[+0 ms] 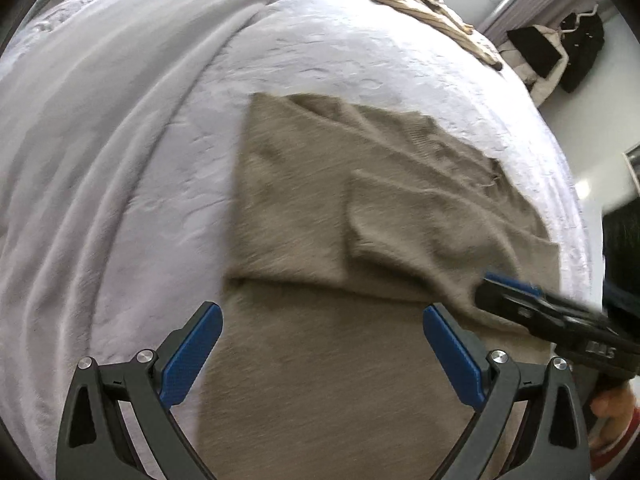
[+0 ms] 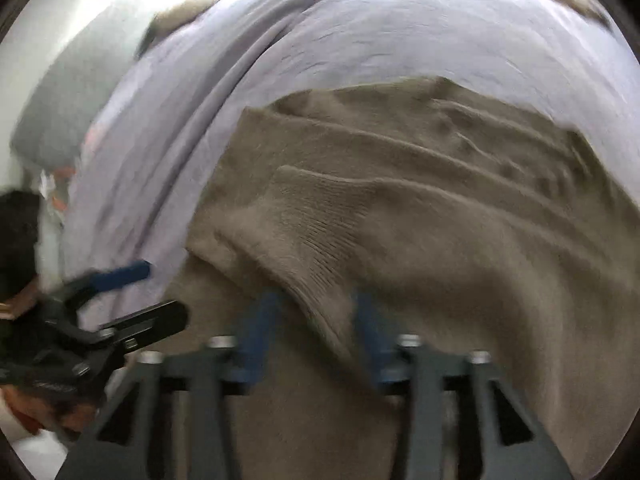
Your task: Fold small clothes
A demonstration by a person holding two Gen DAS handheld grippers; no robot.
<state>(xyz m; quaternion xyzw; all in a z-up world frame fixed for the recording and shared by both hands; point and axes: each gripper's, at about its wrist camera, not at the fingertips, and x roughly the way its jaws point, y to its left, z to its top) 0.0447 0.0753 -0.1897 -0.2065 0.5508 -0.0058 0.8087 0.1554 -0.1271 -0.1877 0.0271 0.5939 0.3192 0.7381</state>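
Taupe knitted sweater (image 1: pixel 320 208), soft fuzzy wool-like fabric, lay spread flat on pale lavender textured bedspread (image 1: pixel 132 128), partly folded: one sleeve with ribbed cuff (image 2: pixel 316 216) turned inward across sweater body. Wrinkles ran diagonally over upper part of sweater. Both views motion-blurred, right wrist view more.

Left gripper (image 1: pixel 322 344), black frame with blue textured pads (image 1: pixel 192 356), hovered above near edge of sweater, jaws wide apart, nothing between them, only sweater fabric seen below the gap. Touching fabric or not: could not tell.

Right gripper (image 2: pixel 316 332), same black frame and blue pads, sat at sweater's near edge with a ridge of folded sleeve fabric running between its fingers. Pads stood noticeably apart with cloth in the gap; clamped or merely straddling: could not tell from blur. In left wrist view right gripper (image 1: pixel 508 292) appeared at sweater's right side, low over the fabric, jaw state unclear there too. In right wrist view left gripper (image 2: pixel 160 292) seen at sweater's left edge, fingers spread, held by a hand (image 2: pixel 36 408).

Beyond sweater's far edge: tan striped garment (image 1: pixel 416 4) bunched on bedspread. Right of sweater, off the bed: black and white coat (image 1: pixel 560 52) hanging by wall.
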